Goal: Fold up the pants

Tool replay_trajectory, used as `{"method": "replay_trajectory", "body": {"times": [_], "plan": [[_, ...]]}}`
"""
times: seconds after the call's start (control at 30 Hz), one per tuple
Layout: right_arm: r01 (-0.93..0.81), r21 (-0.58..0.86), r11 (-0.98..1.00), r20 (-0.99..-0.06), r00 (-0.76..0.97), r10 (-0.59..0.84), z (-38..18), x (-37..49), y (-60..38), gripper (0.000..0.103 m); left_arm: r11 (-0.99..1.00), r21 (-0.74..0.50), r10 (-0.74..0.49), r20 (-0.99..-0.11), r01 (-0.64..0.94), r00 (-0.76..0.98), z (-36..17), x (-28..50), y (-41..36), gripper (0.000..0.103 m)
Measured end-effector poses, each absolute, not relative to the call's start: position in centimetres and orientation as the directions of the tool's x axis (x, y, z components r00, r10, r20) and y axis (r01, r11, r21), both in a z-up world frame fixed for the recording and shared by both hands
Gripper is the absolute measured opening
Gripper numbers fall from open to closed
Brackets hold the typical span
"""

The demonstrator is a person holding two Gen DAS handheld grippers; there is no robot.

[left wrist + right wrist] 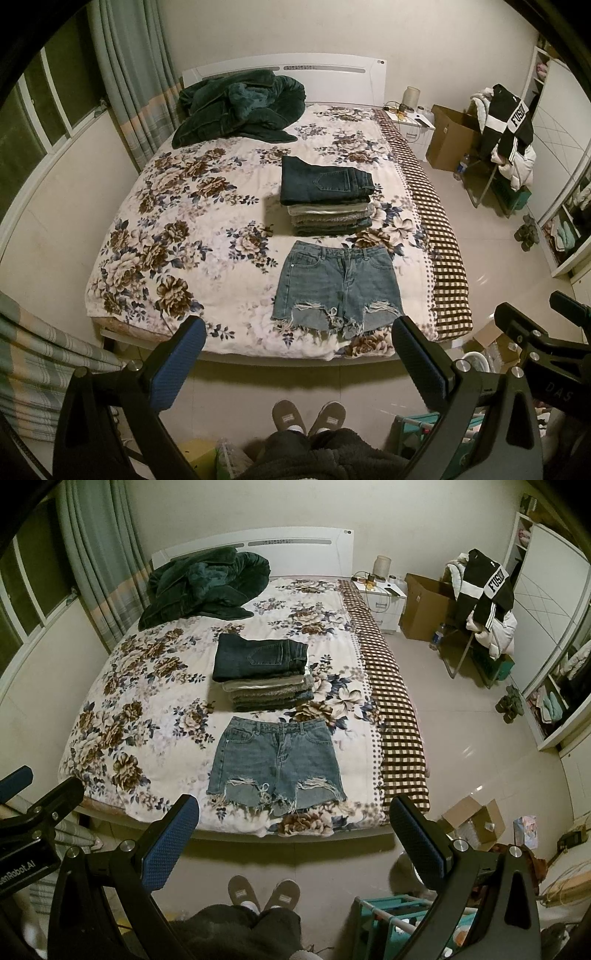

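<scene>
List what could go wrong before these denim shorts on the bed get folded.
1. The light-blue frayed denim shorts lie close to the bed's foot edge; a careless drag could pull them off.
2. The stack of folded dark jeans sits just behind the waistband; folding upward might nudge it.
3. Loose hem threads could snag on the open left gripper or right gripper.

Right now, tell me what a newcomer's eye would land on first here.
First the light denim shorts, spread flat near the foot of the floral bedspread, with ragged frayed hems. Just behind them stands a neat stack of folded pants. Both grippers, left gripper and right gripper, hang open short of the bed.
</scene>
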State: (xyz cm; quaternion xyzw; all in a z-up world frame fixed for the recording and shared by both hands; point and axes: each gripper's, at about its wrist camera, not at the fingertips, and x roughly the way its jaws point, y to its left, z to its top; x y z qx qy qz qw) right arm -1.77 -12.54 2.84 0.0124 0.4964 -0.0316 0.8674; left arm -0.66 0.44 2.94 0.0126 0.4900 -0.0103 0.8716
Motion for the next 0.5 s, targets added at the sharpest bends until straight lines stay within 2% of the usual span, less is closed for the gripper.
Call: {"method": "replay_trajectory", "body": {"times": [0.5], "plan": [[0.076,-0.014,0.997,-0.879,0.474,-0.049,1.8,-2.0,-12.2,0.103,0.999,0.008,-0.010,-0.857,0.033,0.515,2.8,-0.7,0.7,0.103]]}}
